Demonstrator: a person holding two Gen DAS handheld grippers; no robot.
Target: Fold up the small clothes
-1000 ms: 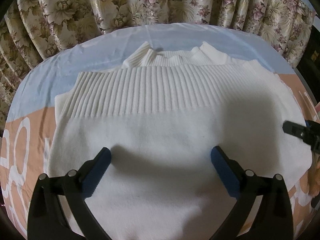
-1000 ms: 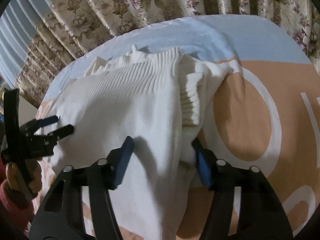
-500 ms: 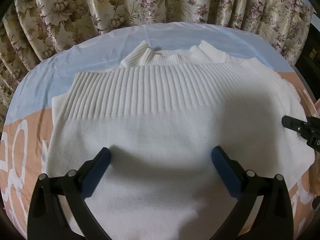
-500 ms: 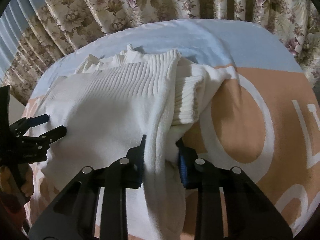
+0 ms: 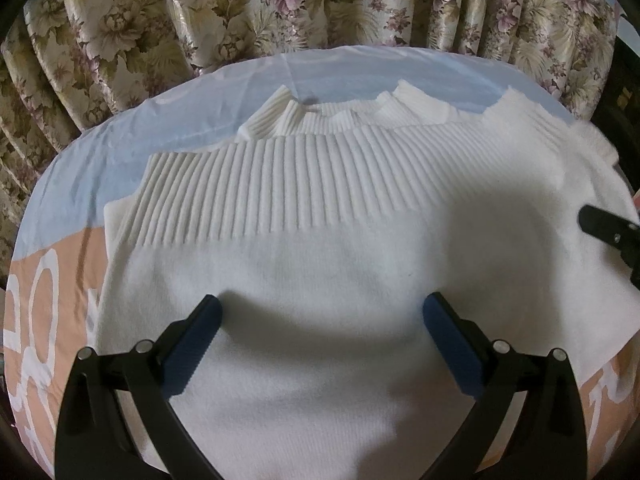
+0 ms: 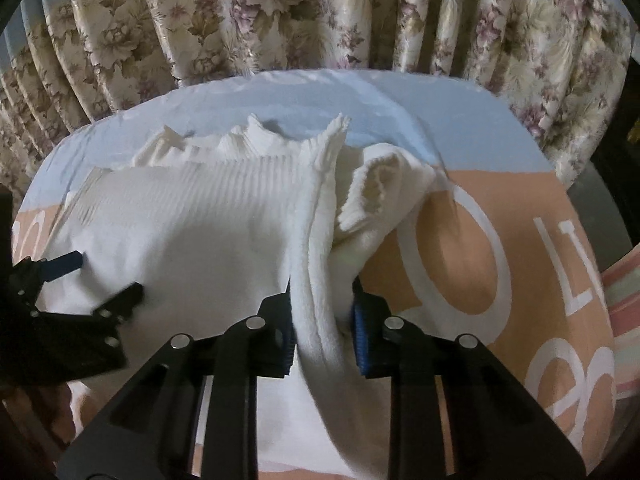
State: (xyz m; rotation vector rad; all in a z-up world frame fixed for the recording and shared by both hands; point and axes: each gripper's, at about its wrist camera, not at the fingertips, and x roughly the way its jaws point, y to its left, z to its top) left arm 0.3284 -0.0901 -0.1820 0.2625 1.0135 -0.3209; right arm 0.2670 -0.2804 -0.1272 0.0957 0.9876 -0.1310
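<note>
A white knit sweater point(image 5: 320, 240) with a ribbed band lies spread on the bed cover. My left gripper point(image 5: 320, 316) hovers open over its near part, with flat cloth under the wide-apart jaws; it also shows at the left of the right wrist view point(image 6: 104, 276). My right gripper point(image 6: 322, 320) is at the sweater's right side. Its jaws are closing, and the blue pads squeeze a bunched fold of the sweater point(image 6: 316, 280), which stands up from the bed. One black finger point(image 5: 600, 220) of the right gripper pokes in at the right edge of the left wrist view.
The bed cover point(image 6: 460, 248) is peach with large white letters near me and light blue point(image 5: 160, 148) farther off. Floral curtains point(image 5: 320, 4) hang close behind the bed's far edge. A loose sleeve point(image 6: 380, 188) is bunched to the right of the fold.
The right gripper's jaws came together on the sweater's right edge and drew it up into a raised fold. The left gripper stayed open in place.
</note>
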